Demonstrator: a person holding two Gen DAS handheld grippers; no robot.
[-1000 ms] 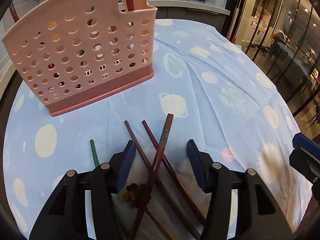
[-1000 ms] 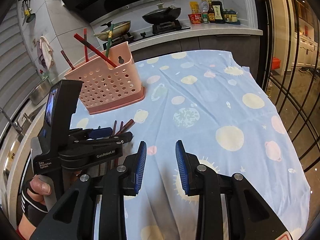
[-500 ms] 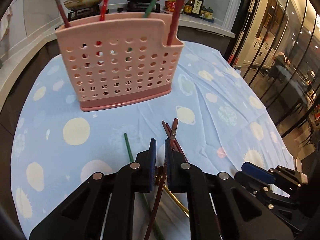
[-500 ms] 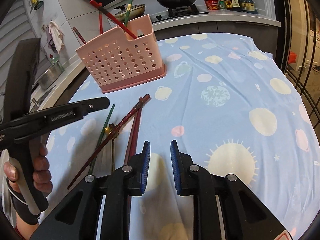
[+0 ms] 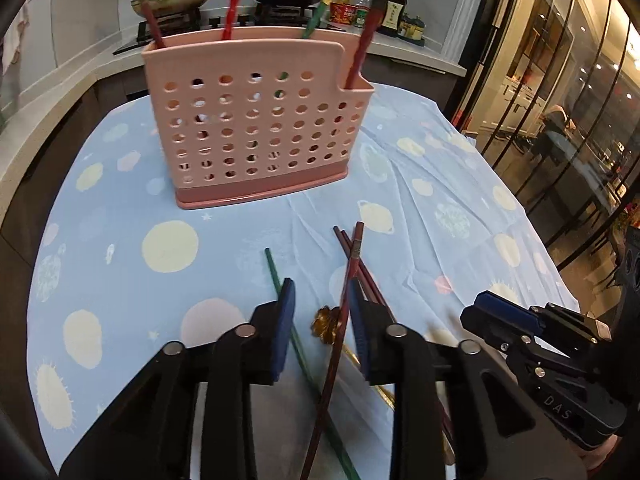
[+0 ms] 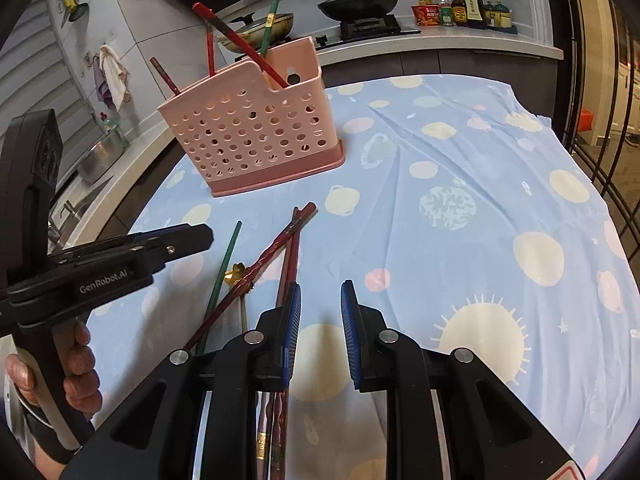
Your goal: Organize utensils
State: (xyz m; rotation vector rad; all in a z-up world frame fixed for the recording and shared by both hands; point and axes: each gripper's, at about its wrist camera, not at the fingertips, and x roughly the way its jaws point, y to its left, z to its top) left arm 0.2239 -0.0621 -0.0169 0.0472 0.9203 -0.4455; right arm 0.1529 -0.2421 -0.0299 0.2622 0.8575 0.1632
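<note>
left gripper (image 5: 322, 320): we find the jaws parted, gripping nothing; a dark red chopstick (image 5: 347, 288) runs up just inside the right pad, contact unclear.
right gripper (image 6: 320, 320): we find the blue pads apart with nothing between them, at lower centre of the right wrist view.
writing: we read "genrobot.ai" on the left gripper's arm at the left edge of the right wrist view, and "das" on the right gripper's body at lower right of the left wrist view.
loose utensils: green chopstick (image 6: 224, 272), red chopsticks (image 6: 294, 248) and a gold-ended piece (image 6: 236, 273) lie crossed on the tablecloth (image 6: 480, 184), centre left.
pink basket (image 6: 256, 136): upright in the upper left, holding several chopsticks.
bottles (image 6: 460, 0): labels too small for us to read.
</note>
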